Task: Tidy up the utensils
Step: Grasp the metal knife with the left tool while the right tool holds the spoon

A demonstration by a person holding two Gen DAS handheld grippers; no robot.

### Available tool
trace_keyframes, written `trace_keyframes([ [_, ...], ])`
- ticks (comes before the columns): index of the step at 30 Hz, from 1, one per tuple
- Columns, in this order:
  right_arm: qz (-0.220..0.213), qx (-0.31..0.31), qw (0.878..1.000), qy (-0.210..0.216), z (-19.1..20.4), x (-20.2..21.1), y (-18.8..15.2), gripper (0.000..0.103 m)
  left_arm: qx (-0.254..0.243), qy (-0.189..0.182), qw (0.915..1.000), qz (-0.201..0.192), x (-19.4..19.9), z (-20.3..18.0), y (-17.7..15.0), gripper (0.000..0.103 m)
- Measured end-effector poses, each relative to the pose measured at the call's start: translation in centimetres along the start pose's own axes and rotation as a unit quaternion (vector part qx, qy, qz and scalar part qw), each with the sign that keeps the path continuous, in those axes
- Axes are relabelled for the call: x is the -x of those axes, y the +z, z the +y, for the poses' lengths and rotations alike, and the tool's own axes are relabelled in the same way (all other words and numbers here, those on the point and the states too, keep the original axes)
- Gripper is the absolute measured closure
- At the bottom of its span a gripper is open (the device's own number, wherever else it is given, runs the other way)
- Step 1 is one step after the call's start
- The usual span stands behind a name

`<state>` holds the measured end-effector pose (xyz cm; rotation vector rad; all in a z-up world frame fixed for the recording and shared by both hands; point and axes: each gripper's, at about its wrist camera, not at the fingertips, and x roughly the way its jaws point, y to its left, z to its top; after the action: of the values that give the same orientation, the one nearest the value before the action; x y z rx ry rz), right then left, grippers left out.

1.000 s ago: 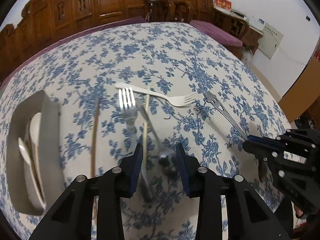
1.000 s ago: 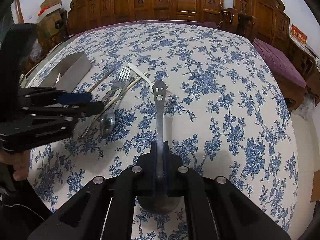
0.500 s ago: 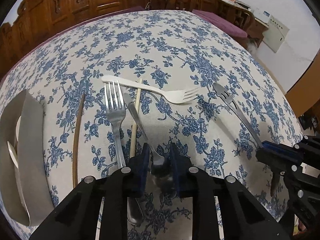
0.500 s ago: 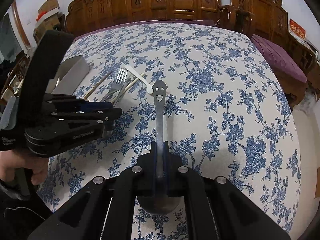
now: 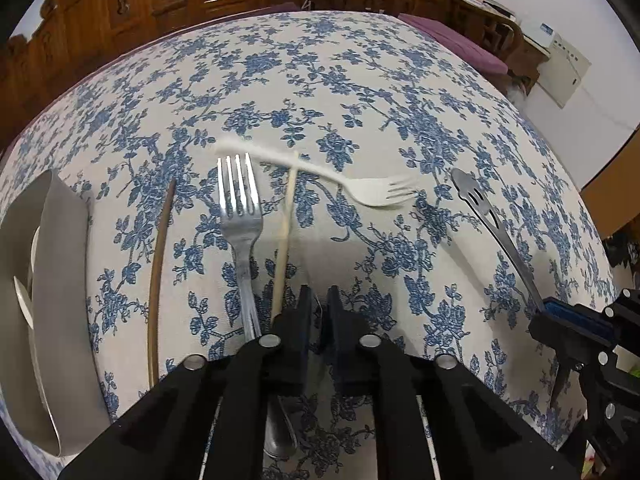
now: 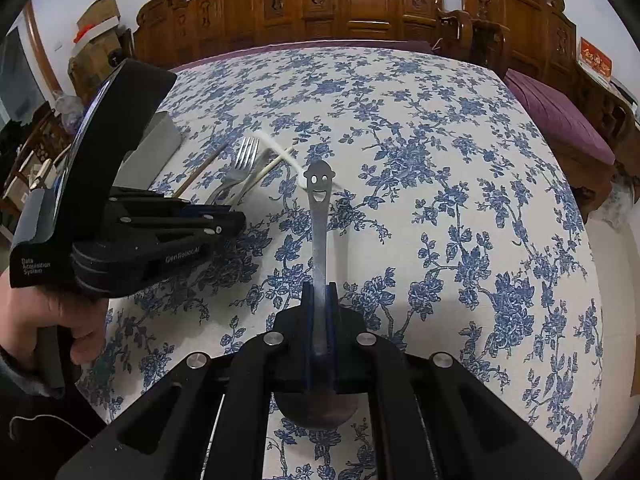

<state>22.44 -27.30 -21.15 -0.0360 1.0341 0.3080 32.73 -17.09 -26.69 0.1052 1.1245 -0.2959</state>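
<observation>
A worktop draped in blue-flowered cloth is ringed by carved dark-wood chairs set against a white wall. A purple-cushioned bench is seen to one side, cardboard boxes are stacked in a corner (beside a wooden post), and even indoor light is cast throughout.

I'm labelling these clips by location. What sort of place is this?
Probably a home dining room: a table under a blue-flowered tablecloth, carved wooden chairs along the wall, and cutlery such as a metal fork laid out.
</observation>
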Motion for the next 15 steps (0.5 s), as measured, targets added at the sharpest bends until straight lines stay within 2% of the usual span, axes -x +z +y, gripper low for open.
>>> trace_keyframes([
  [3,-0.001,-0.001,1.000,0.001,0.0,0.0,0.0,0.096,0.001,-0.013,0.9999,-0.006,0.4,0.1,-0.3,0.099],
  [15,-0.018,-0.002,1.000,0.016,0.7,1.1,0.4,0.096,-0.010,-0.019,0.9989,-0.042,5.2,0.5,-1.8,0.099],
])
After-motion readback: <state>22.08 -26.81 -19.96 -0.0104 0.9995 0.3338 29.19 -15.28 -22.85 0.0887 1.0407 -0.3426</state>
